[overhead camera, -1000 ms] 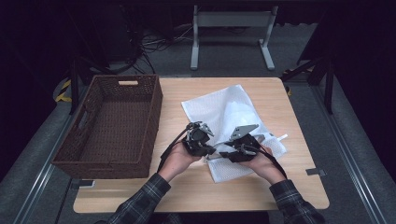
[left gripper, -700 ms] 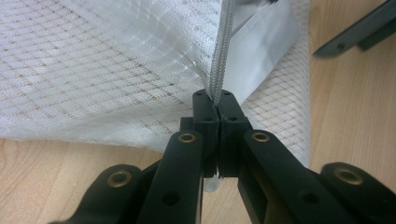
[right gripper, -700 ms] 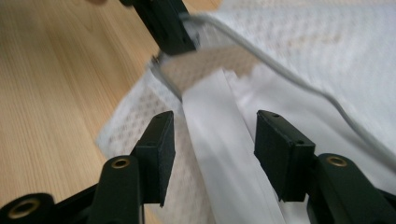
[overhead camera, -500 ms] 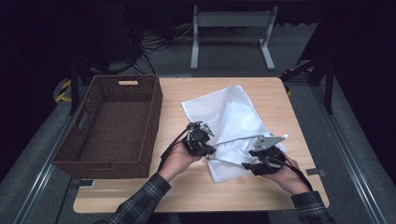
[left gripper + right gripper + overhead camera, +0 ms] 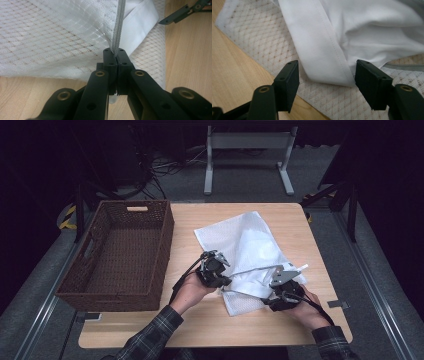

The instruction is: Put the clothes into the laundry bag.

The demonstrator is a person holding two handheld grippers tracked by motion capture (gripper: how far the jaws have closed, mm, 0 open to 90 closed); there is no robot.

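Note:
A white mesh laundry bag (image 5: 240, 237) lies on the wooden table (image 5: 200, 330) with a white garment (image 5: 322, 50) inside it, showing at its open front edge. My left gripper (image 5: 220, 279) is shut on the bag's grey zipper tape (image 5: 117, 30), which runs taut up from its fingertips (image 5: 114, 53). My right gripper (image 5: 277, 289) hovers at the bag's front right corner. Its jaws (image 5: 327, 72) have just been opening and stand wide apart. A folded hem of the white garment lies between and below them, untouched by the pads.
A dark wicker basket (image 5: 165, 245) stands at the left of the table, beside my left hand. Bare wood shows in front of the bag and along the right edge (image 5: 320, 270). The right gripper's tip (image 5: 180, 15) shows in the left gripper view.
My right hand has moved right and slightly down, away from the left gripper, and its jaws have spread. The left gripper has kept still, shut on the zipper.

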